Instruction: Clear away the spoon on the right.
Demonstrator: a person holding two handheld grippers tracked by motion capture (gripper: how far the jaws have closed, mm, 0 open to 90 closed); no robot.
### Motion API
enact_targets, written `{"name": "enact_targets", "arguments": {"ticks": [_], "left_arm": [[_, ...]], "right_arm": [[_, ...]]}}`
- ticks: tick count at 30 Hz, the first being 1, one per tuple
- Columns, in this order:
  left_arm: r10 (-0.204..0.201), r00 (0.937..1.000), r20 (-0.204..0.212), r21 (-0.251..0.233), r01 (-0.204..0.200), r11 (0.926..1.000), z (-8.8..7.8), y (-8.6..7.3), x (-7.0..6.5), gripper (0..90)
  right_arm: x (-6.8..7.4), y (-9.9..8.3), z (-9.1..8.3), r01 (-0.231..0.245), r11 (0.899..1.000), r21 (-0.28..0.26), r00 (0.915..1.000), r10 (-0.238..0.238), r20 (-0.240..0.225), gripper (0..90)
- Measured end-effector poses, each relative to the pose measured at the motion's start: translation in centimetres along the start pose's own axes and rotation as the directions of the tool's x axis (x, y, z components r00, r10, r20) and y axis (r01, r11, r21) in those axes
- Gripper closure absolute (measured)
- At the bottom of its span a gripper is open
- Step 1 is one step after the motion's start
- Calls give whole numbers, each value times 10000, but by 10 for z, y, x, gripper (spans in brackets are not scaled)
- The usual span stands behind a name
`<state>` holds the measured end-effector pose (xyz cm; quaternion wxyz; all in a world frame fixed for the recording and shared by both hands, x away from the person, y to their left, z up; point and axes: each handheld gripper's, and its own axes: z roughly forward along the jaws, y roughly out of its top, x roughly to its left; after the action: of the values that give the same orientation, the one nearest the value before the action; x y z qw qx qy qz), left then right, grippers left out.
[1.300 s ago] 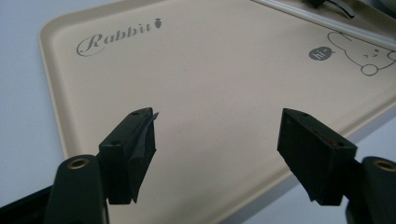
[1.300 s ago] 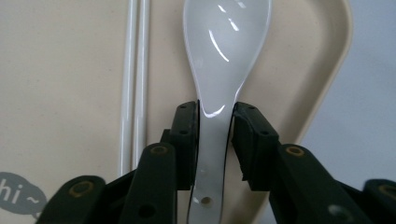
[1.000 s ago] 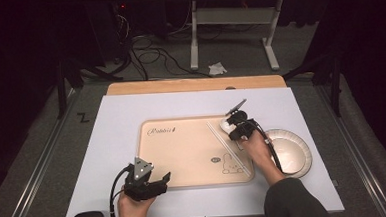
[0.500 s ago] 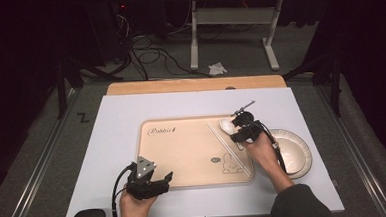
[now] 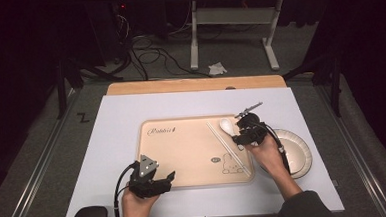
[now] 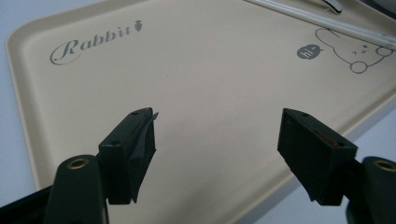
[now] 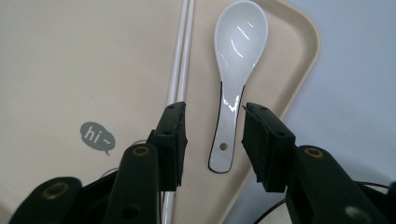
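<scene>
From the high view, a beige tray (image 5: 183, 154) printed with "Rabbit" sits in the middle of a white-covered table (image 5: 116, 117), and a white spoon (image 5: 228, 126) lies on it near the far right corner, right beside a pair of white chopsticks (image 5: 227, 148) running diagonally toward the near right corner. The right gripper (image 5: 241, 137) hovers just over the spoon's handle end, the person's hand behind it, and a white plate (image 5: 296, 150) rests on the table just off the tray's right edge. The left gripper (image 5: 164, 180) sits low at the tray's near edge, toward its left half, with its jaws parted. On to the left gripper view: the two black jaws stand wide apart with nothing between them, over the tray's near edge, and the lettering, a "hi" bubble and a rabbit drawing spread out ahead, with the chopsticks far off along the top. Now the right gripper view: the jaws have just been opening and now stand released, straddling the spoon's handle from above without the pads pressing it; the spoon lies flat on the tray with its bowl pointing away toward the rounded corner. The chopsticks lie side by side just beside the spoon, passing under one jaw, and the "hi" bubble sits off to that side.
</scene>
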<state>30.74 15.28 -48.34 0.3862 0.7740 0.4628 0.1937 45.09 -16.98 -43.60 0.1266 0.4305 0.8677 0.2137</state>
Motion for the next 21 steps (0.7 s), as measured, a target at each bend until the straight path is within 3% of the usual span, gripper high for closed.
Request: {"name": "enact_targets", "arguments": {"ticks": [21], "left_arm": [[333,9983,472,78,-337,9994,11,7,-6,274]], "right_arm": [[-7,-37,-33,-577,9952,-795,9965,526,-649,580]]}}
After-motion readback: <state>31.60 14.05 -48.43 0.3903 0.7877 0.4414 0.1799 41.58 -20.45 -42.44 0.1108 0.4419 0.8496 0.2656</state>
